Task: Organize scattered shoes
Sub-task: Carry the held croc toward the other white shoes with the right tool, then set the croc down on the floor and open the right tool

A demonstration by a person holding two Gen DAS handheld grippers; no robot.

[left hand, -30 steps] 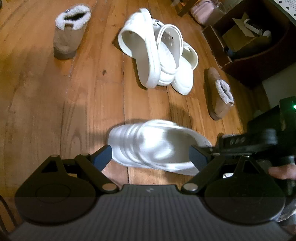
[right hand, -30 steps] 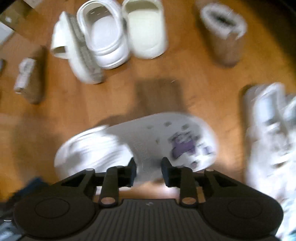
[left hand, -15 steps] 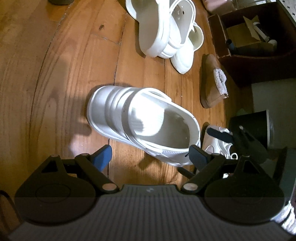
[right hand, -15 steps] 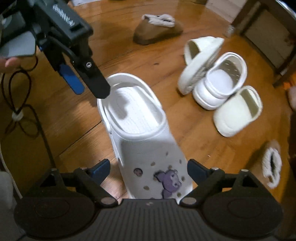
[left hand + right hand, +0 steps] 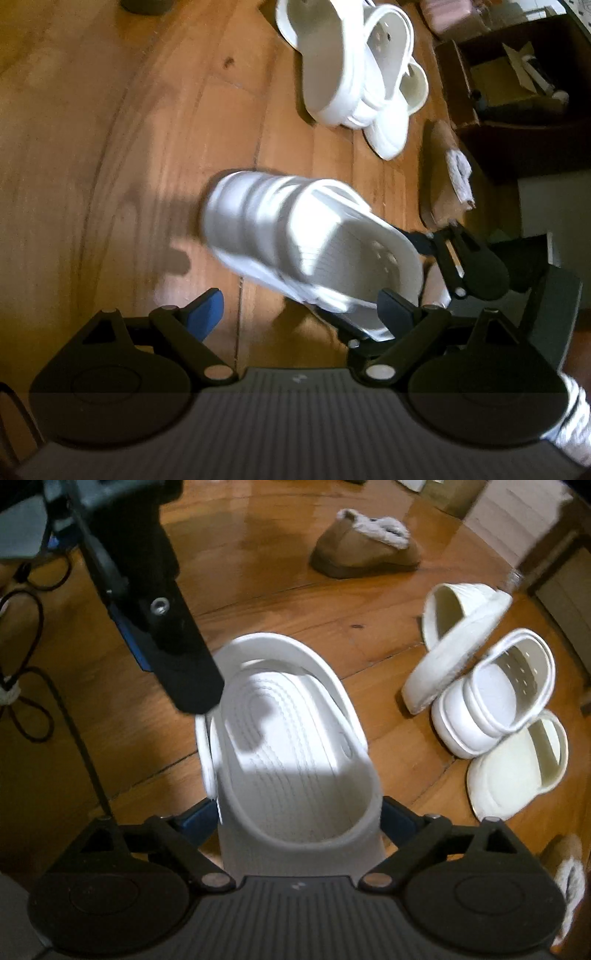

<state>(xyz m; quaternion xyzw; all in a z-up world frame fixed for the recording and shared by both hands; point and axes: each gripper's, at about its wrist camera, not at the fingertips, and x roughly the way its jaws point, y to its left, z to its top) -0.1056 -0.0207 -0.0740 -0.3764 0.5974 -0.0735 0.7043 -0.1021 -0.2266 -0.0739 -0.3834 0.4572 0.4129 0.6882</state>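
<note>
Right wrist — white clog (image 5: pixel 295 760) between spread jaws | heel toward left gripper (image 5: pixel 173 657)

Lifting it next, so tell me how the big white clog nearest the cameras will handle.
The white clog looks like moulded foam: probably light, keeping its shape but yielding under a squeeze. Its smooth sides may slip, and the heel strap could swing.

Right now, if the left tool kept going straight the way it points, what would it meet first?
Probably the white clog. It lies just ahead of the left tool, whose right finger is already at the clog's heel end. Depth is unclear, so its left finger might reach the wooden floor first.
</note>
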